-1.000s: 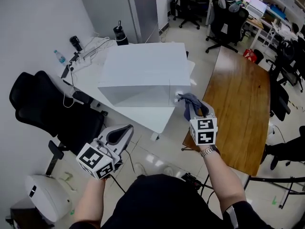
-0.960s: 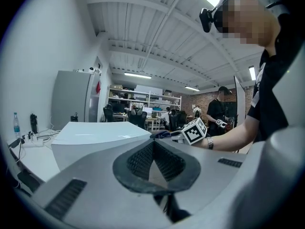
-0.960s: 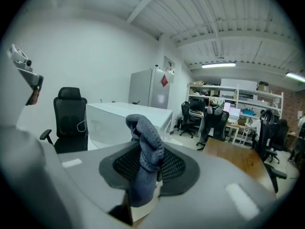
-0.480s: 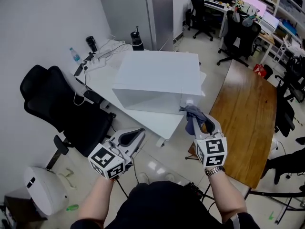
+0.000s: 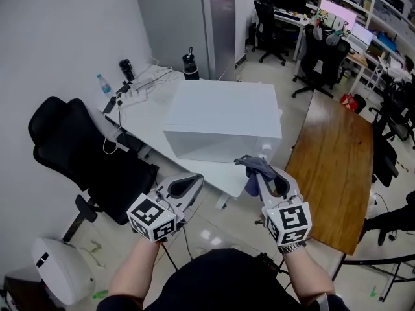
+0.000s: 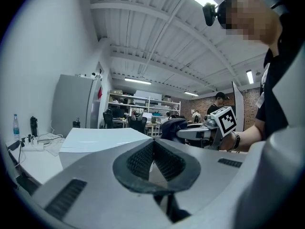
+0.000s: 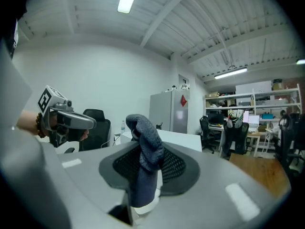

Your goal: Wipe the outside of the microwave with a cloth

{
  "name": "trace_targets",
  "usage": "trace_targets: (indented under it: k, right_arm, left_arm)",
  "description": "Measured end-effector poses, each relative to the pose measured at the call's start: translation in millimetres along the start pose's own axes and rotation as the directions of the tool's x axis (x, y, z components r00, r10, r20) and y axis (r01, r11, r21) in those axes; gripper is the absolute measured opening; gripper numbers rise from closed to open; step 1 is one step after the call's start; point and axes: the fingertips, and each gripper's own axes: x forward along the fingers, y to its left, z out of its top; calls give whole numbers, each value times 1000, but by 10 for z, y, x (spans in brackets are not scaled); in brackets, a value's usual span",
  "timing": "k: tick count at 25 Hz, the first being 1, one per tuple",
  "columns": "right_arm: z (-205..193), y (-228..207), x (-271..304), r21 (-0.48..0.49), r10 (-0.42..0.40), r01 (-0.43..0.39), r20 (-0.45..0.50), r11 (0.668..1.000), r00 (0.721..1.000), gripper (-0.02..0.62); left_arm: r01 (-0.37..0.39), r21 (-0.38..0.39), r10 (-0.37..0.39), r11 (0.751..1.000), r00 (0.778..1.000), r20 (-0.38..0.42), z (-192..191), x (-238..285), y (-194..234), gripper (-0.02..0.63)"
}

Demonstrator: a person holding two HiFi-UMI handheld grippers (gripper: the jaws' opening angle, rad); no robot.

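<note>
The microwave (image 5: 224, 118) is a white box on a white desk, its near corner just ahead of my right gripper (image 5: 258, 170). That gripper is shut on a grey-blue cloth (image 5: 256, 167), which bunches up above the jaws and hangs down between them in the right gripper view, where the cloth (image 7: 145, 151) fills the middle. My left gripper (image 5: 188, 185) is held low at the left, short of the desk, shut with nothing between its pads (image 6: 152, 159). In the left gripper view the microwave (image 6: 102, 140) stands ahead at the left.
A black office chair (image 5: 81, 151) stands left of the desk (image 5: 146, 118). Bottles and cables (image 5: 130, 76) lie at the desk's far end. A wooden table (image 5: 340, 173) is at the right, a steel fridge (image 5: 185, 24) behind, and a white bin (image 5: 55, 271) on the floor at the lower left.
The right gripper with the cloth has risen and now stands near the microwave's near corner. The view has tilted up, showing more of the room. The left gripper has shifted only a little.
</note>
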Motion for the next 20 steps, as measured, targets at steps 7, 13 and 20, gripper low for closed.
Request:
trace_targets:
  k: [7, 13, 20]
  right_arm:
    - [114, 269, 23, -12, -7, 7, 5, 1000, 1000, 98]
    - [207, 329, 48, -18, -18, 18, 10, 1000, 1000, 98]
    - [253, 391, 5, -26, -25, 26, 17, 999, 1000, 98]
  left_arm:
    - [32, 0, -32, 999, 999, 20, 25, -80, 161, 5]
    - [54, -1, -54, 999, 998, 32, 71, -75, 221, 5]
    - [62, -4, -62, 998, 997, 37, 83, -115, 214, 5]
